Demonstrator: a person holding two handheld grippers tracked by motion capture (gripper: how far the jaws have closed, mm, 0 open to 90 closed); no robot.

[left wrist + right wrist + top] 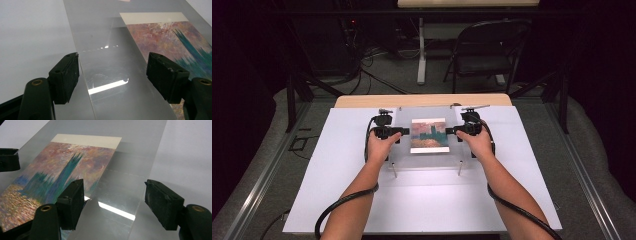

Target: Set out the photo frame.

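A clear plastic sheet [427,161] rests level on short posts above the white board [342,175]. A printed painting [429,135] in pink, teal and orange lies flat at its middle; whether it is on top of the sheet or beneath it I cannot tell. My left gripper [404,131] is at the sheet's left edge, jaws wide apart. In the left gripper view the sheet [110,65] runs between the jaws of my left gripper [113,77] without touching them. My right gripper [449,131] is at the right edge, open too, and straddles the sheet [125,192] beside the painting [57,175].
The white board covers most of a wooden table [422,100]. Two front posts [394,171] stick out under the sheet. A black folding chair [487,55] and a white table leg [421,50] stand beyond the table. Cables trail back from both grippers along the forearms.
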